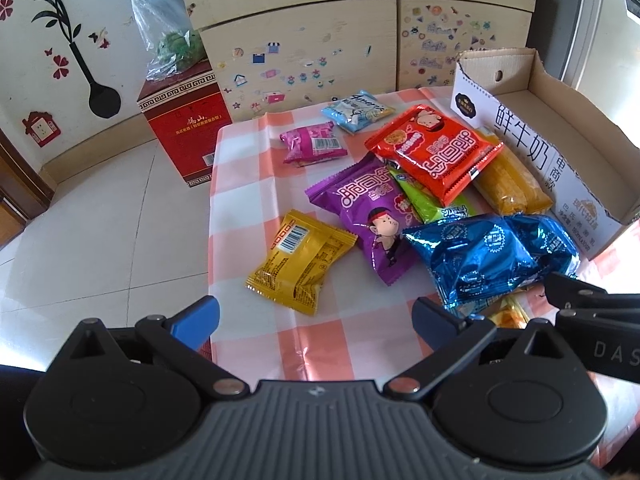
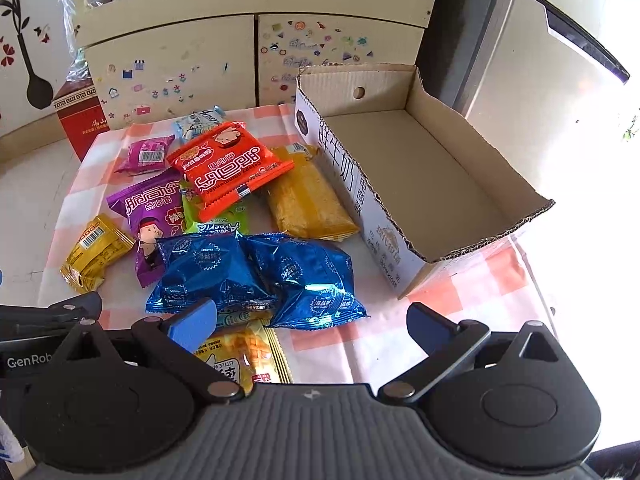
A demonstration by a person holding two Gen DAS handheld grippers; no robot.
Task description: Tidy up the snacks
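Several snack packets lie on a pink-checked tablecloth (image 1: 256, 184). Two blue foil packets (image 2: 256, 276) lie nearest, with a yellow packet (image 1: 300, 260), a purple one (image 1: 368, 212), a red one (image 1: 436, 152), a green one (image 1: 428, 200), an orange-yellow one (image 2: 308, 200), a pink one (image 1: 312, 144) and a light blue one (image 1: 358, 110) around them. An open cardboard box (image 2: 416, 152) stands on the right, with nothing inside. My left gripper (image 1: 316, 318) is open above the cloth's near edge, just short of the yellow packet. My right gripper (image 2: 312, 322) is open just short of the blue packets, over a yellow-orange packet (image 2: 244, 352).
A cream cabinet (image 1: 312, 52) with stickers stands behind the table. A red carton (image 1: 184, 128) with a plastic bag on top sits on the tiled floor at the left. The box's tall side wall (image 1: 520, 140) faces the snacks.
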